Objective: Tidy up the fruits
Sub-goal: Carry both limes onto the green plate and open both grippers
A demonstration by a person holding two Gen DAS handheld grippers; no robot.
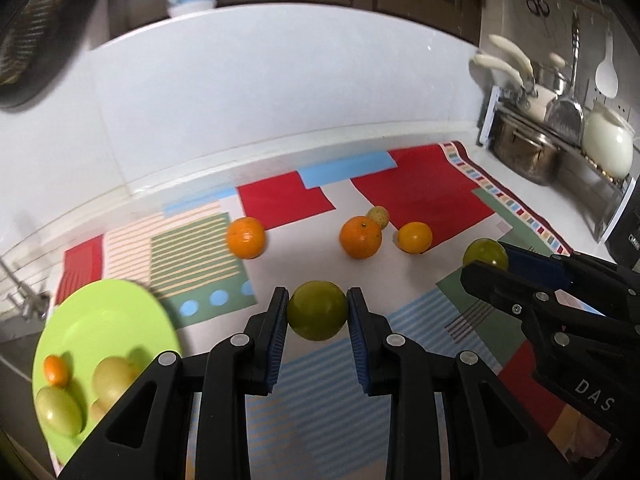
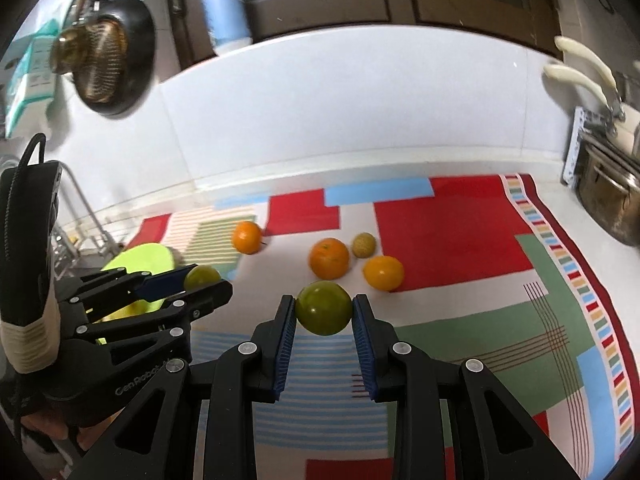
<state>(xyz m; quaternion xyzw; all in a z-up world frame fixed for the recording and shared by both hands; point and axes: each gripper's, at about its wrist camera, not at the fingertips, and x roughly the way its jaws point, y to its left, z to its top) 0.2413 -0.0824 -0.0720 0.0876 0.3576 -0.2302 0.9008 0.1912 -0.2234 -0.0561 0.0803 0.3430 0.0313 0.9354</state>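
Observation:
Both grippers hang above the patterned cloth (image 1: 304, 384), each shut on a round green fruit. My left gripper (image 1: 317, 301) pinches one green fruit (image 1: 317, 314) between its blue pads. My right gripper (image 2: 324, 305) clamps the other green fruit (image 2: 323, 312), and it also shows at the right of the left wrist view. A lime-green plate (image 1: 100, 320) at the left holds a small orange fruit (image 1: 56, 370) and pale green ones (image 1: 60, 410). On the cloth lie two oranges (image 1: 246, 237) (image 1: 360, 237), a yellow-orange fruit (image 1: 415, 237) and a small speckled fruit (image 1: 378, 216).
Steel pots (image 1: 524, 152) and a white kettle (image 1: 608, 144) stand on a rack at the right. A white tiled wall backs the counter, with a blue-white bottle (image 2: 224, 12) on its ledge. A dark pan (image 2: 116, 56) hangs at the upper left. A faucet (image 2: 84, 208) stands beyond the plate.

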